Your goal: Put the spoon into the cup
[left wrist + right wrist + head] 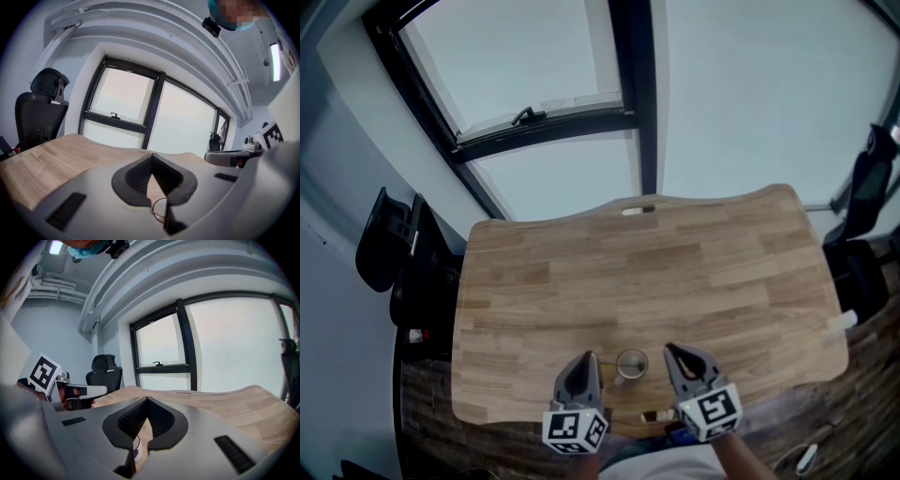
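Wooden table (581, 281) fills the middle of the head view; its near edge is cut off behind the grippers at the bottom of the frame. Small metal cup (632, 363) stands on the table at lower centre, between the two grippers and close to both, touching neither as far as I can tell. Left gripper (584, 366) sits just to the cup's left, right gripper (679, 360) just to its right. Their marker cubes (574, 429) hide most of the hands behind them. In the left gripper view the fingertips (149, 158) are pressed together at the point with nothing pinched. Only a narrow wedge of tabletop shows behind the tips, and a thin arc of the cup's rim low in that gap. The right gripper view shows the same: tips met, nothing held, and a sliver of rim at the bottom of the slot. Spoon: cannot make it out in any view. A small pale stub at the cup's lower left in the head view could be the cup's handle or the spoon, too small to tell. The inside of the cup is unreadable. A dark chair (386, 242) stands at the left edge, partly cut off. A window (534, 84) takes up the top of the frame.
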Motion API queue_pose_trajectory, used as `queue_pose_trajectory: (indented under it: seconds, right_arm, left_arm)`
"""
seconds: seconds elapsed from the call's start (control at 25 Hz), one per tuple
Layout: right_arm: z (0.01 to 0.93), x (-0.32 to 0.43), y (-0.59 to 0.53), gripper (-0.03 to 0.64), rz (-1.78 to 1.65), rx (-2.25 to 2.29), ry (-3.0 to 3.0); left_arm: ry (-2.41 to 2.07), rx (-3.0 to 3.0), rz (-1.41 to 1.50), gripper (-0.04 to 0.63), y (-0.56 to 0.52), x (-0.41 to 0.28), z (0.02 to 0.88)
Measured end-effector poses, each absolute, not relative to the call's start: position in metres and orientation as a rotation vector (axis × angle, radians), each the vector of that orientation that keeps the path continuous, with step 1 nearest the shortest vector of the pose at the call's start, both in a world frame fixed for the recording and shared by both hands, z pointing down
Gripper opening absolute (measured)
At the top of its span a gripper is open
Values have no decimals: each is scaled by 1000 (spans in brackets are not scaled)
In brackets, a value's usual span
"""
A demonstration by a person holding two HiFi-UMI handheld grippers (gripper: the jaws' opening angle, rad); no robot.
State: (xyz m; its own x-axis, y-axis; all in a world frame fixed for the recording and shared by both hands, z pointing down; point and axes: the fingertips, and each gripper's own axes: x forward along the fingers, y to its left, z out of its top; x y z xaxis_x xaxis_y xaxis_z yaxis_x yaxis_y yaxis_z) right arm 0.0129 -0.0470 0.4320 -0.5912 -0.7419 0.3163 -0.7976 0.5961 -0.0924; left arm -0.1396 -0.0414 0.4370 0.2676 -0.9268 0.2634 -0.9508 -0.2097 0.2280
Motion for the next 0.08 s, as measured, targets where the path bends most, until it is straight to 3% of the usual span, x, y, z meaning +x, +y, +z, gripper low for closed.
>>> queue_pose_trajectory:
  seconds: [0.08]
  right_arm:
    - [432, 15, -46, -3, 330, 1273, -2581]
  left_arm:
    - [-1723, 2196, 94, 2, -40, -141, 436]
